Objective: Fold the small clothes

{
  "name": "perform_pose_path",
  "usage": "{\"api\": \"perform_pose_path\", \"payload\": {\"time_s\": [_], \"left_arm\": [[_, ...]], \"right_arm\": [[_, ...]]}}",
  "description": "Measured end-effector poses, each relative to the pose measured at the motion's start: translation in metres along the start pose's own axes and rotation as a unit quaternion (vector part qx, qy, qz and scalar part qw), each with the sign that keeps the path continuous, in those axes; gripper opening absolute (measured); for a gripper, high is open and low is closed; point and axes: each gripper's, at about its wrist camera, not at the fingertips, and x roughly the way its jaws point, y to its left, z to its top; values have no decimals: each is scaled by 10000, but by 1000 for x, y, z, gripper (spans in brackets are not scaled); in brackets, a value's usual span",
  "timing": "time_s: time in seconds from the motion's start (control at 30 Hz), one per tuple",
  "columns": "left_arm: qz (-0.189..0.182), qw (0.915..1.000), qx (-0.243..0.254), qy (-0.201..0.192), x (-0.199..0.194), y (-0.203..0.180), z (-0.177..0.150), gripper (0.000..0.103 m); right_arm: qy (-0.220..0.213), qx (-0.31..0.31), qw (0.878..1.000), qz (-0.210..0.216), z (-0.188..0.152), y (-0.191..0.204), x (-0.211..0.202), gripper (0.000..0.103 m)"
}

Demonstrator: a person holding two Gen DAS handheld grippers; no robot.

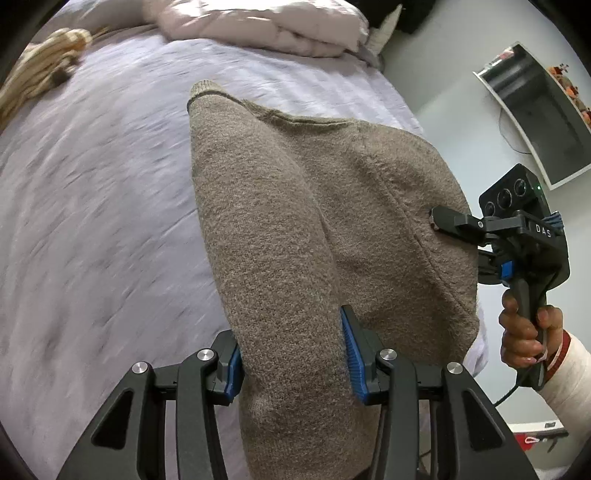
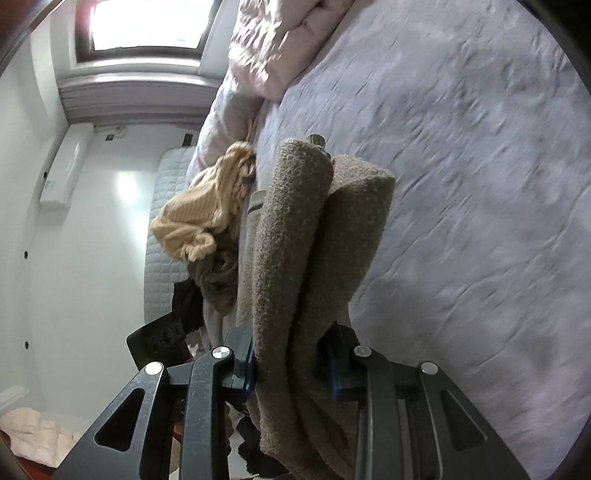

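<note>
My left gripper (image 1: 291, 354): blue pads clamped on a fold of the fuzzy taupe knit sweater (image 1: 295, 206) | my right gripper (image 1: 437, 221): pinching the sweater's right edge | below: pale lilac quilted bedspread (image 1: 92, 221), blurred | far left: cream ribbed knit garment (image 1: 40, 62)

A bed (image 1: 92, 206) with a pale lilac quilted cover (image 2: 480, 184) carries everything. In the left wrist view, a pinkish folded duvet (image 1: 266, 26) lies on it at 12 o'clock. A cream knitted garment (image 1: 40, 70) lies at 10 o'clock, near the edge of the bed.
</note>
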Motion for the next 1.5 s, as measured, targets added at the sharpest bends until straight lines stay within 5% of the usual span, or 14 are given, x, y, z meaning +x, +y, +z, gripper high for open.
{"api": "perform_pose_path", "payload": {"time_s": [0.33, 0.53, 0.57, 0.63, 0.8, 0.83, 0.93, 0.97, 1.03, 1.07, 1.23, 1.37, 1.5], "left_arm": [[924, 9933, -477, 500, 11, 62, -84, 47], [1277, 9886, -675, 437, -4, 65, -100, 70], [1384, 9872, -640, 463, -7, 64, -101, 82], [1615, 9846, -581, 320, -7, 56, -94, 85], [1973, 9785, -606, 50, -16, 56, -85, 86], [2063, 9766, -603, 45, -19, 58, -86, 101], [2239, 9725, -642, -11, -20, 56, -84, 103], [2223, 9727, -672, -8, -21, 56, -85, 103], [2238, 9717, -751, 99, -13, 55, -79, 103], [2256, 9711, -767, 119, -14, 56, -80, 103], [2263, 9707, -771, 225, -21, 59, -90, 103], [2272, 9703, -728, 398, -13, 59, -97, 103], [2212, 9716, -638, 543, -7, 56, -102, 103]], "right_arm": [[698, 208, 9971, -235, -69, -4, 101, 31], [764, 534, 9892, -1134, -81, -28, 107, 35], [716, 478, 9868, -1372, -82, -26, 99, 39], [680, 320, 9820, -1731, -84, -18, 89, 52], [718, 71, 9828, -1700, -102, 15, 82, 58], [788, 68, 9830, -1655, -109, 17, 84, 58], [973, 286, 9834, -1503, -126, 11, 99, 58], [1021, 363, 9826, -1507, -129, 7, 107, 54], [1104, 379, 9787, -1689, -132, 3, 119, 17], [1111, 319, 9750, -1899, -131, 6, 123, 13], [878, -562, 9609, -2565, -131, 34, 107, 12], [1154, -626, 9387, -3187, -138, 2, 122, 12], [1029, -432, 9436, -3117, -143, -10, 120, 13]]}}
